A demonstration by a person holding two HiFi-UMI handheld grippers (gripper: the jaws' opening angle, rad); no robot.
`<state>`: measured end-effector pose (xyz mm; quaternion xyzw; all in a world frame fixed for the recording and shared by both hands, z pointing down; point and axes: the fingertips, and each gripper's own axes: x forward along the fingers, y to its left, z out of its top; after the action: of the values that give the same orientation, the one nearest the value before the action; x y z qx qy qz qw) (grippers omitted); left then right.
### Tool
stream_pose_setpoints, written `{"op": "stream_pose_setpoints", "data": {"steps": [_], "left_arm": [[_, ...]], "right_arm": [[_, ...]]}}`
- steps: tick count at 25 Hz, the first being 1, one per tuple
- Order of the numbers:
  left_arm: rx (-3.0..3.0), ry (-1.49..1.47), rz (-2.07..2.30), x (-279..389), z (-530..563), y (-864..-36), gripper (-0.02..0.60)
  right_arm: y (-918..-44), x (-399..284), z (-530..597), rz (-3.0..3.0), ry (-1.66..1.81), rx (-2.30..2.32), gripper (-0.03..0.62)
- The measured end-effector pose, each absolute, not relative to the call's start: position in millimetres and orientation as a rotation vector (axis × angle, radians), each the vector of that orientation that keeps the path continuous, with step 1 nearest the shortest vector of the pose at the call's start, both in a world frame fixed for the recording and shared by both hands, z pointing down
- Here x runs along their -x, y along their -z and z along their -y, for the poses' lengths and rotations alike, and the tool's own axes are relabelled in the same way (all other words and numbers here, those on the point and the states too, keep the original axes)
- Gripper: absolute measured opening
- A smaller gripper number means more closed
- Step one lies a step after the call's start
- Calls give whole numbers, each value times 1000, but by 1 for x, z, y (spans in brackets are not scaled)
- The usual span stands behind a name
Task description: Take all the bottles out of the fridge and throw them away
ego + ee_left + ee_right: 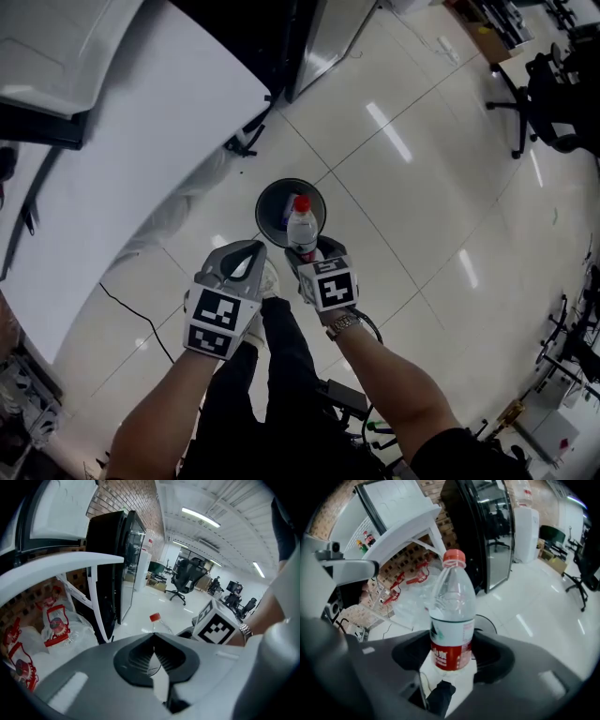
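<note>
My right gripper (306,255) is shut on the lower body of a clear plastic bottle (301,228) with a red cap and a red label. In the right gripper view the bottle (451,620) stands upright between the jaws. The bottle hangs over the round black bin (274,204) on the floor. My left gripper (251,249) is just left of it, shut with nothing in it. From the left gripper view the jaws meet at their tips and the bottle's red cap (154,617) shows beyond them. The black glass-door fridge (117,559) stands behind.
A white table (141,141) runs along the left, with white plastic bags (58,627) with red print under it. Office chairs (548,94) stand at the far right on the glossy tiled floor. The person's legs are directly below the grippers.
</note>
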<state>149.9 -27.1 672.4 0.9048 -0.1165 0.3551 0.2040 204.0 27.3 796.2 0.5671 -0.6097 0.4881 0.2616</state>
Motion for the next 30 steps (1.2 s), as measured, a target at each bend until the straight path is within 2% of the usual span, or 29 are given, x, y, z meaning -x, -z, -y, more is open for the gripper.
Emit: {"op": "stream_pose_setpoints", "data": {"steps": [14,17,30], "left_arm": [[-2445,-1033,317,-147,21,-732,3],[-2435,-1034,325,-144,22,-737,4],[-2460,-996,371,-142,32,-718,3]], "right_arm": [[-887,-197,-24,1541,-1477,-1501,279],[-887,-202,-14,1566,-1431,-1546,261],[-864,-185,-15,1618,-1438,-1543,252]]}}
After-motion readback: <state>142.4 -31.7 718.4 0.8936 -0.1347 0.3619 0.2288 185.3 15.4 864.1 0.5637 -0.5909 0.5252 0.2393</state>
